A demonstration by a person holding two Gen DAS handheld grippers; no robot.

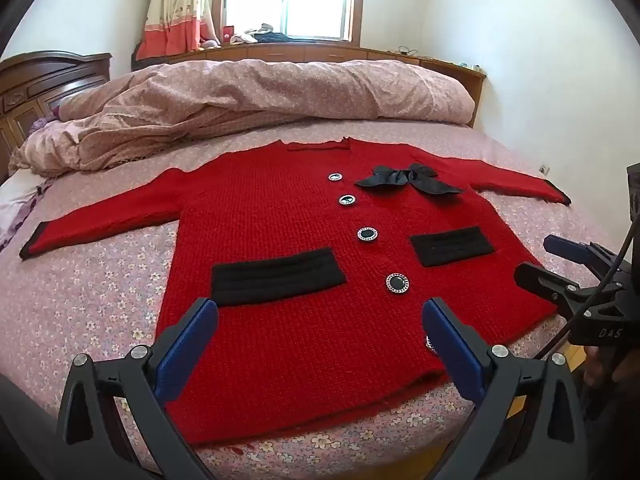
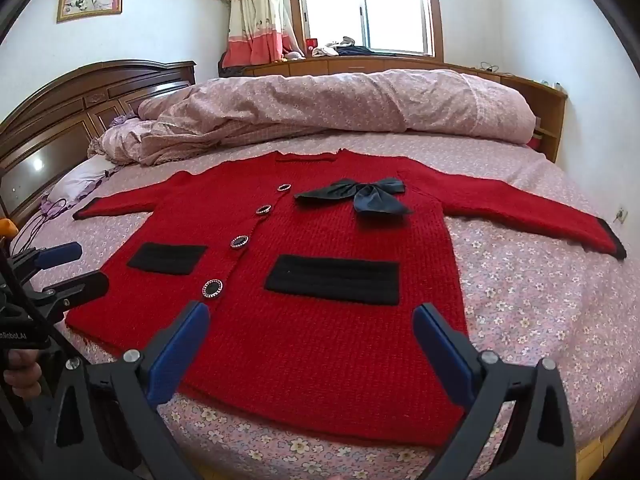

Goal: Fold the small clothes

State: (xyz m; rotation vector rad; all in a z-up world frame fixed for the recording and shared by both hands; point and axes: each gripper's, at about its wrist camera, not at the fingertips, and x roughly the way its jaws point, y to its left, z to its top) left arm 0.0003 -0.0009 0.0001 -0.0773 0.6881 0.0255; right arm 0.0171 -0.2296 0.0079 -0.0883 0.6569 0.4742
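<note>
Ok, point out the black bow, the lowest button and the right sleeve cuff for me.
black bow [image 2: 366,194]: right wrist view, on its centre knot.
lowest button [image 2: 212,289]: right wrist view, on its dark middle.
right sleeve cuff [image 2: 614,240]: right wrist view, on the black trim.

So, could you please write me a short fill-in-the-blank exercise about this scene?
1. The red cardigan lies spread flat on the ____.
2. Its two pockets are coloured ____.
3. Near the collar sits a dark ____.
4. Both the left tongs and the right tongs stand ____.

Missing words: bed; black; bow; open
</note>
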